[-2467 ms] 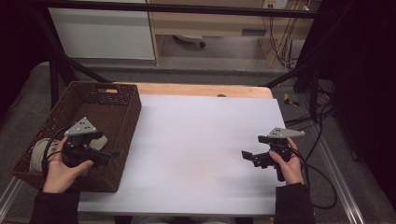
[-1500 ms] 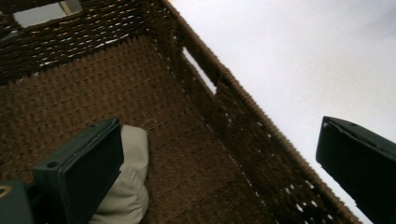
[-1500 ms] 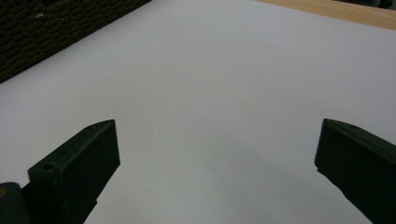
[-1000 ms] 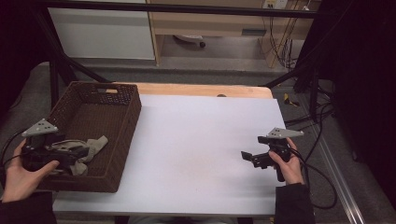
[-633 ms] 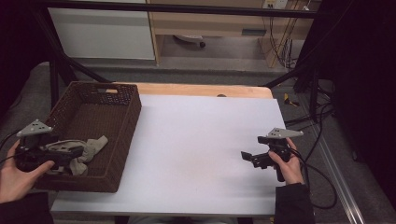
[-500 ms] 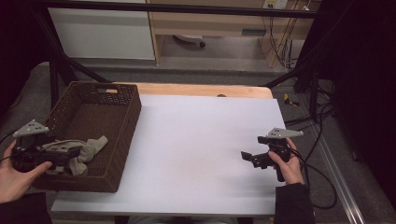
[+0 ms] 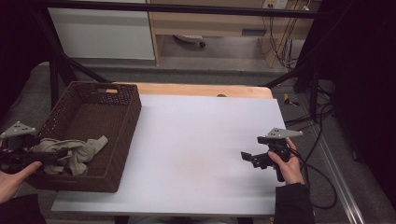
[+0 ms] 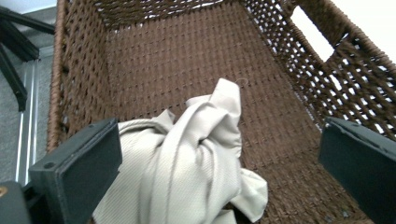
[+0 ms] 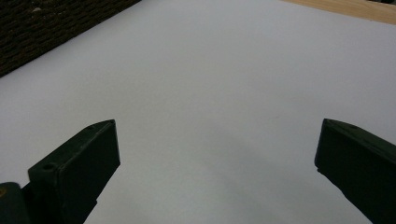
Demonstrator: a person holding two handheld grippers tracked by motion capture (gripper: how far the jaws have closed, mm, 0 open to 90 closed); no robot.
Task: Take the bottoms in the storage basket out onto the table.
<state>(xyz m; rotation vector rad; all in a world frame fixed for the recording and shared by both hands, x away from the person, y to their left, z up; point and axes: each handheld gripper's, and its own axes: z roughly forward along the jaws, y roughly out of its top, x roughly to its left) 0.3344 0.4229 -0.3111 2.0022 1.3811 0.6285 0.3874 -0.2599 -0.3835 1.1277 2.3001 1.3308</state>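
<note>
The left gripper (image 7: 56, 154) hangs at the near left wall of the basket (image 7: 122, 122), its jaws spread wide with the cloth (image 7: 70, 153) lying loose between them, as the left gripper view shows; neither jaw presses it. The cloth (image 8: 196, 163), pale beige and crumpled, sits in the near end of the basket, its long axis running roughly across the basket's width, one fold pointing up toward the far wall. The brown wicker basket (image 8: 289, 60) stands on the left edge of the white bench (image 7: 201, 140). The right gripper (image 7: 250, 157) is well apart over bare bench, jaws likewise spread and holding nothing. Beyond the bench are a grey floor, cabinets and trailing cables.
</note>
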